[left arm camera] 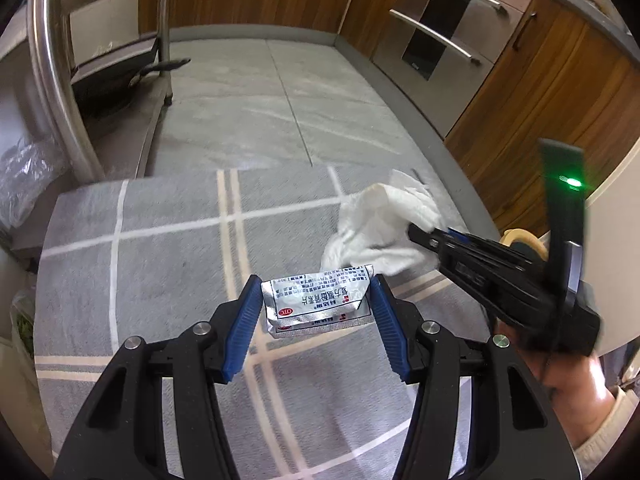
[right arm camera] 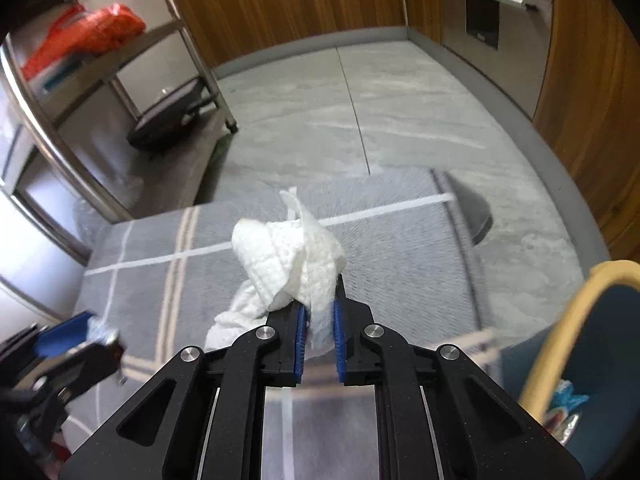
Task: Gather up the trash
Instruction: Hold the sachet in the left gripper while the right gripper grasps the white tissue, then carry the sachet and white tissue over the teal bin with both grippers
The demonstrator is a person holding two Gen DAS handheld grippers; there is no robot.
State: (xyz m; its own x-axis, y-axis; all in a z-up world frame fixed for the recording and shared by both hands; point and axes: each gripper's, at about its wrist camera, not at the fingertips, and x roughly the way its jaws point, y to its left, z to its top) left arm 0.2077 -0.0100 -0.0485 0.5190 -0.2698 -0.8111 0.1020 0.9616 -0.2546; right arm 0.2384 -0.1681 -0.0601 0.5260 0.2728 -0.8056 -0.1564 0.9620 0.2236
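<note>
My left gripper [left arm camera: 316,300] is shut on a silver medicine sachet [left arm camera: 316,300] with printed text, held above the grey checked rug [left arm camera: 160,248]. My right gripper [right arm camera: 320,320] is shut on a crumpled white paper towel [right arm camera: 292,256] and holds it above the rug. The towel also shows in the left wrist view [left arm camera: 380,224], with the right gripper [left arm camera: 420,236] coming in from the right. The left gripper shows blurred at the lower left of the right wrist view [right arm camera: 76,340].
A dark blue bin with a tan rim [right arm camera: 560,320] stands at the right, with wrappers inside. A steel rack [right arm camera: 120,92] with a pan on its low shelf stands at the left. Wooden cabinets [left arm camera: 540,92] and steel drawers [left arm camera: 440,36] line the far and right sides.
</note>
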